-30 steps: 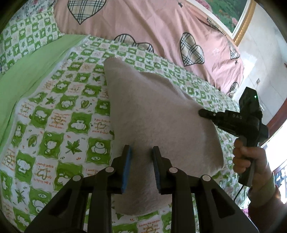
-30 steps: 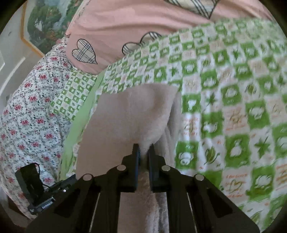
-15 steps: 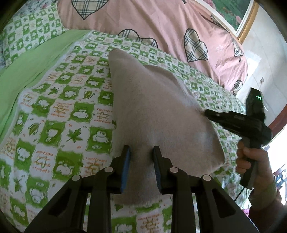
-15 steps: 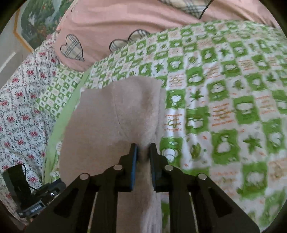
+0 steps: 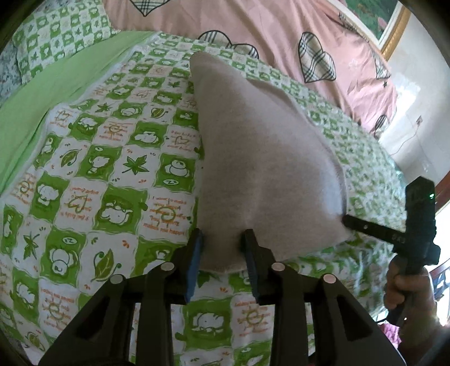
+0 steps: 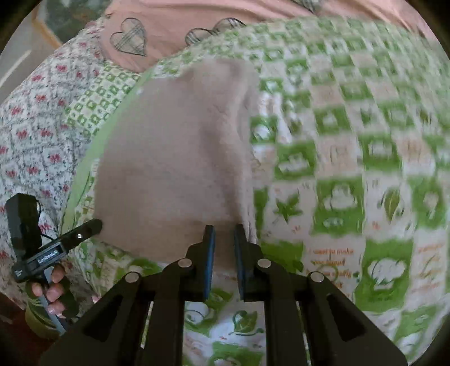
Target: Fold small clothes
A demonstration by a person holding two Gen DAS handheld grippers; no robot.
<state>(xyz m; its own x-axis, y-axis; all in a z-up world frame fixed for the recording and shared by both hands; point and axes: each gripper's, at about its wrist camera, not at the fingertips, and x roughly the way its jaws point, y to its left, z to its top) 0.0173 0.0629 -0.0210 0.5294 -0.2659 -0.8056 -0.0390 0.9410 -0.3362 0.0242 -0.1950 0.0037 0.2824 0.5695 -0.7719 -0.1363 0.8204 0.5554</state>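
Beige fleece cloth (image 5: pixel 261 157), one piece, lies on the green-checked bedspread (image 5: pixel 98 174), its near hem at both grippers. Left gripper (image 5: pixel 222 247): jaws parted around the near corner, cloth between the pads; whether they pinch it I cannot tell. Right gripper (image 6: pixel 223 239): jaws narrowly parted with the hem between them, grip also unclear; view blurred. Long axis of cloth runs from the left gripper toward 12 o'clock, far corner just short of the pink heart-print quilt (image 5: pixel 253 25). Right gripper sits at 3 o'clock from the left, touching the other near corner. Both equally near. Count: one cloth, two grippers, one quilt.
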